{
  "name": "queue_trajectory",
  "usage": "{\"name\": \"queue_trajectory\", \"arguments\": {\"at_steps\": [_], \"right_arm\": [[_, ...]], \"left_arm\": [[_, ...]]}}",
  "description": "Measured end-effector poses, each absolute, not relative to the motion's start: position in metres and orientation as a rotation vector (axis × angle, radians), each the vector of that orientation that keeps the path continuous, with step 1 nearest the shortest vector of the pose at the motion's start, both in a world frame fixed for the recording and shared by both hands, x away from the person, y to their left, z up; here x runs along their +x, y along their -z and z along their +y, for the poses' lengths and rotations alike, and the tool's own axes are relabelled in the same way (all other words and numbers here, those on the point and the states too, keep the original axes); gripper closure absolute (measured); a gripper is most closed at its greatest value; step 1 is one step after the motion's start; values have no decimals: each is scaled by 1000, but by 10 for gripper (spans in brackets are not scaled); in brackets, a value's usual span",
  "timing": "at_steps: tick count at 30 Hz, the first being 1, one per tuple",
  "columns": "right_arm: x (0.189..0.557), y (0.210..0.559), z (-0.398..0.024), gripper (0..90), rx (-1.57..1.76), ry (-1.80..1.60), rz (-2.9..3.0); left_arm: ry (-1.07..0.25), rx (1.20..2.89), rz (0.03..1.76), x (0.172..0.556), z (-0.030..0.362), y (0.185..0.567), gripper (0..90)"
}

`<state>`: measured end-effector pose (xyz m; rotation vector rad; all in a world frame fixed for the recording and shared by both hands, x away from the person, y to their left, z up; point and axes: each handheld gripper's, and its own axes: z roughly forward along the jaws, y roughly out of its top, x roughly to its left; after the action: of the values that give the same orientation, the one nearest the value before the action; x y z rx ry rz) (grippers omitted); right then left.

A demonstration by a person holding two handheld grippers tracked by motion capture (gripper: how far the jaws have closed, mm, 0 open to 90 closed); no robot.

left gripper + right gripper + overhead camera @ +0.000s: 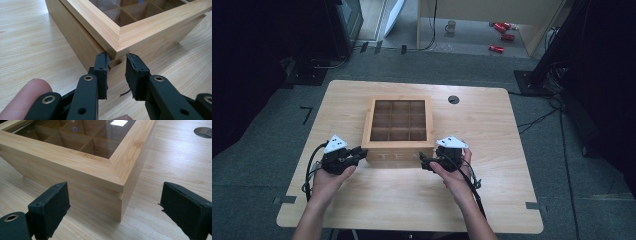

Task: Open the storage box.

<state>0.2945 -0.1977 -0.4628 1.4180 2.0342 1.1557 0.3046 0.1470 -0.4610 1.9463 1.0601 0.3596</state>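
High view: a square, light wooden tea box with a glass lid (398,131) sits mid-bench (492,130); left tool (360,152) and right tool (424,161) sit at its near corners.
Left tool view: jaws nearly together, tips at the lid's corner (117,47).
Right tool view: jaws spread wide, box corner (120,192) between, not touched.

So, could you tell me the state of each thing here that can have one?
tea box: upright on the table, compartments look empty.
glass lid: closed.
left gripper: fingers nearly together at the box's front left corner; grip unclear.
right gripper: fingers wide open around the front right corner, not touching.
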Motion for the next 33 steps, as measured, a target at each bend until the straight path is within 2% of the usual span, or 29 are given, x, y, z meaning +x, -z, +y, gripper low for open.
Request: {"name": "queue_trajectory", "arguments": {"at_steps": [2, 10, 17, 33], "right_arm": [[295, 463, -197, 162, 1421, -1149, 2009], [301, 467, -196, 173, 1413, -1140, 1990], [300, 467, -193, 274, 1411, -1175, 1977], [298, 465, -190, 299, 1343, -1193, 1944]], "left_arm": [[-365, 1947, 1054, 304, 146, 459, 727], [-364, 1945, 1046, 305, 146, 456, 720], [-355, 1927, 1044, 305, 147, 455, 719], [-340, 1916, 1019, 305, 147, 455, 688]]}}
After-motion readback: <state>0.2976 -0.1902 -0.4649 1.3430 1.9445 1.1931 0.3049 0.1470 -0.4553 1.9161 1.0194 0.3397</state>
